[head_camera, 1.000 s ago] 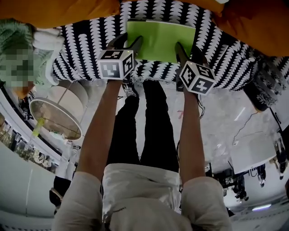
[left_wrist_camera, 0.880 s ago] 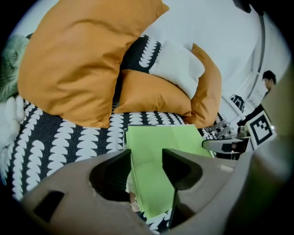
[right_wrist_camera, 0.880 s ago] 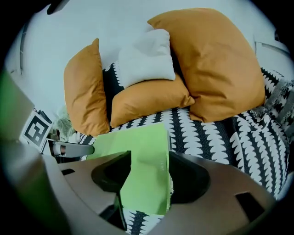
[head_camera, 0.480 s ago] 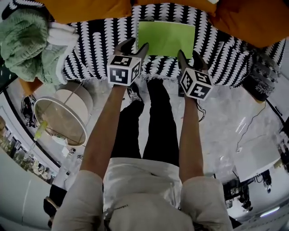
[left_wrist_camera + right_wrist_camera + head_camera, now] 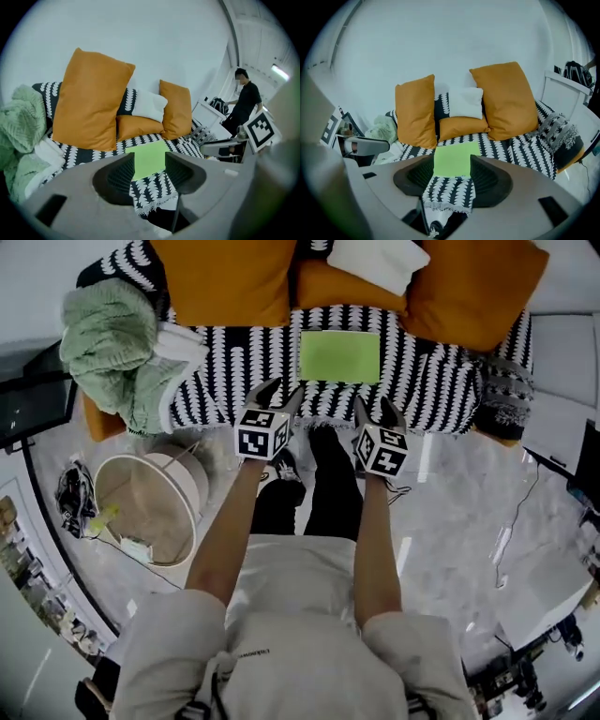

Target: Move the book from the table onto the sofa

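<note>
The book (image 5: 339, 356), flat with a lime-green cover, lies on the sofa's black-and-white patterned seat (image 5: 216, 381), in front of the orange cushions. My left gripper (image 5: 281, 395) hovers short of the sofa's front edge, open and empty. My right gripper (image 5: 377, 412) hangs beside it, also open and empty. Neither touches the book. In the left gripper view the book (image 5: 149, 158) shows well beyond the open left gripper (image 5: 149, 173). In the right gripper view the book (image 5: 456, 159) likewise lies past the open right gripper (image 5: 451, 180).
Orange cushions (image 5: 225, 282) and a white pillow (image 5: 377, 261) line the sofa's back. A green knitted blanket (image 5: 117, 343) is heaped at the left end. A round pale basket (image 5: 150, 507) stands on the marble floor. A person (image 5: 243, 101) stands at the right.
Both grippers have risen and drawn back from the book, which stays flat on the sofa. The whole sofa and more floor have come into view.
</note>
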`<state>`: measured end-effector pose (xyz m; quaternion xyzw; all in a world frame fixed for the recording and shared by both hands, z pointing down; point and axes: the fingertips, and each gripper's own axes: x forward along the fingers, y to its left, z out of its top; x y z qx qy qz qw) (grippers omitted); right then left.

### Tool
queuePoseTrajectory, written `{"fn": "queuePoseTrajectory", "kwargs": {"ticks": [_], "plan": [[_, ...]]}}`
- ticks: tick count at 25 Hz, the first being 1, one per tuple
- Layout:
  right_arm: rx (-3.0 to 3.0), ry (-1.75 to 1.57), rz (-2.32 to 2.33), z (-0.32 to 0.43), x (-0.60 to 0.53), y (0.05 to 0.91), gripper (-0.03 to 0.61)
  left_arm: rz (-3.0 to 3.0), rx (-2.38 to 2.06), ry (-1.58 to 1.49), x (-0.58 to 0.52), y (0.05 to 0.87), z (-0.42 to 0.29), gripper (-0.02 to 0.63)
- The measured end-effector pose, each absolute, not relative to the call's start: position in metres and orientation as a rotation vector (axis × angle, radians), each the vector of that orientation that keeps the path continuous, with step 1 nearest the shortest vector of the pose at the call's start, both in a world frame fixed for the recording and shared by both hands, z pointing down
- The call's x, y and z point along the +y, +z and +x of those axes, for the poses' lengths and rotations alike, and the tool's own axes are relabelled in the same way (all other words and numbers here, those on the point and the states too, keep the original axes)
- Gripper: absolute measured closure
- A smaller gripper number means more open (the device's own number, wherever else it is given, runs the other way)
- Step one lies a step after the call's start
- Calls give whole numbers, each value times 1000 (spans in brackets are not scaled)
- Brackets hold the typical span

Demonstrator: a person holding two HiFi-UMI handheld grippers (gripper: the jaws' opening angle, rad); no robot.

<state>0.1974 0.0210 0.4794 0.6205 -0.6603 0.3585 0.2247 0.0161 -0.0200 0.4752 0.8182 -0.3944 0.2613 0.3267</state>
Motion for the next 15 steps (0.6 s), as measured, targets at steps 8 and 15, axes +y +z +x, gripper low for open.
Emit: {"fn": "queuePoseTrajectory", "kwargs": {"ticks": [8,15], "plan": [[-1861,963,1854,183,81,385,356,2250,-1076,578,24,371,8,403],[-1947,847,1904,164,112,343,357,2306,-1068,504,76,324,12,403]]}}
